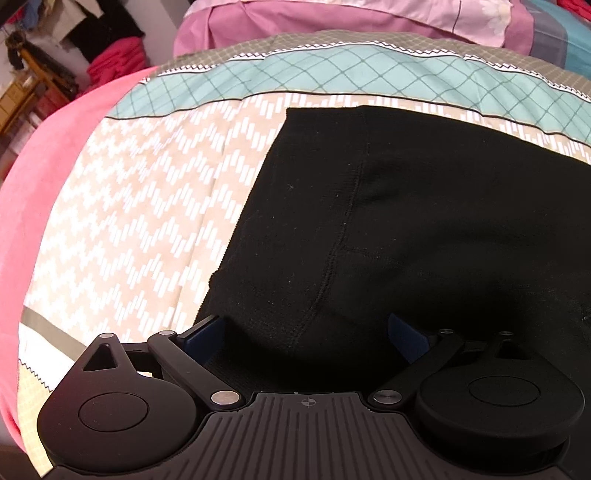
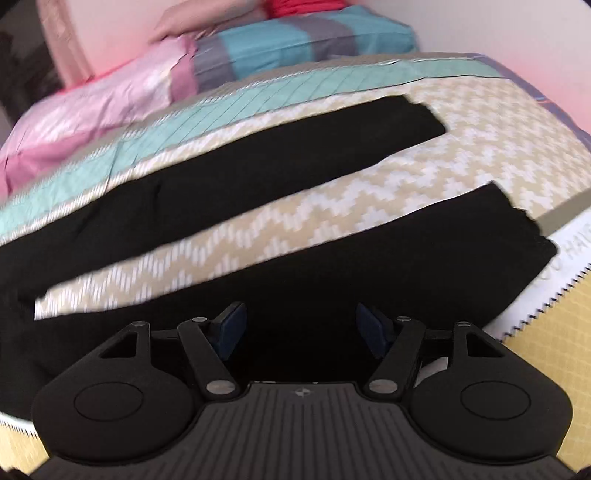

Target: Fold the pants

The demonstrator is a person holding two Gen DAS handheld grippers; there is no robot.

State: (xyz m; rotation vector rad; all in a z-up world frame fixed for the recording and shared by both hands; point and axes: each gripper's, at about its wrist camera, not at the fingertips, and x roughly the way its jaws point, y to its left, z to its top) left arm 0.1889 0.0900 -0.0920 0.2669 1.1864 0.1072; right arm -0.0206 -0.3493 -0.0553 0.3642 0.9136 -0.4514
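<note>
**Left wrist view: black pants spread flat on the bed, both tongs released**

Left wrist view shows the black pants lying flat on the patterned bedspread, waist end toward the bed's left side, with a centre seam running down the cloth. The left gripper hangs just over the near edge of the waist part, its blue pads spread wide to either side of the fabric; nothing is pinched between them, so the tongs are released. Laid out flat like this, the garment offers clean edges to catch.

From the right wrist view, the two legs splay apart in a V toward the bed's right side, a wedge of zigzag bedspread showing between them. The right gripper hovers over the nearer leg, jaws apart and holding nothing. That picture is smeared, which suggests the hand is travelling.

Pink pillows sit along the far edge, and a striped one toward the far right corner, well apart from the pants.

My judgement: no fold is made yet. The legs probably need bringing together first, nearer one onto the farther.
</note>
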